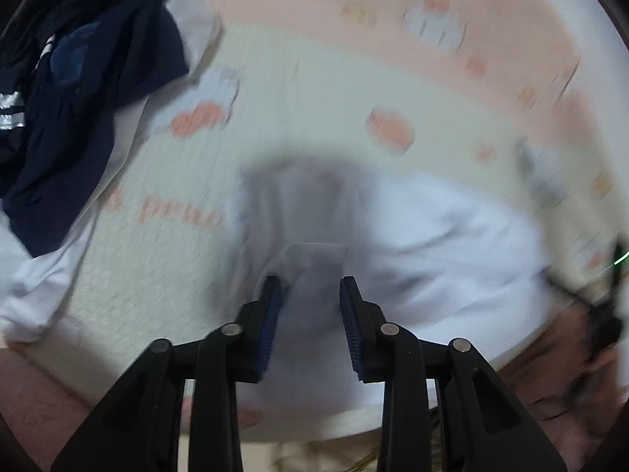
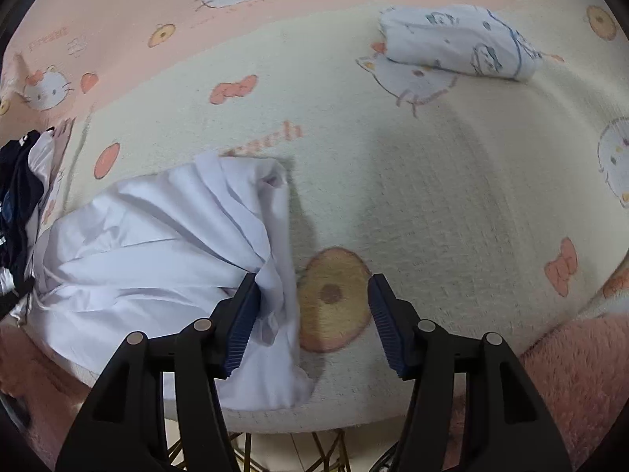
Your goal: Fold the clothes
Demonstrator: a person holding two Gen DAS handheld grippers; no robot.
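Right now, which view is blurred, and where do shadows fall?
Left wrist view: motion-smeared throughout, the white garment and blanket prints soft, a grey shadow ahead of the left gripper. Right wrist view: sharp, soft shadow beside the white garment.

You are working in a home, likely a bedroom: ahead of your fingers spreads a soft cream-and-pink cartoon-cat blanket [image 2: 432,181] with bows and biscuits printed on it. Laundry lies about it: a crumpled white garment [image 2: 157,244], a dark navy heap [image 1: 78,78], a small folded printed cloth [image 2: 460,41].

Bare blanket [image 2: 452,204] right of white garment [image 2: 157,244].
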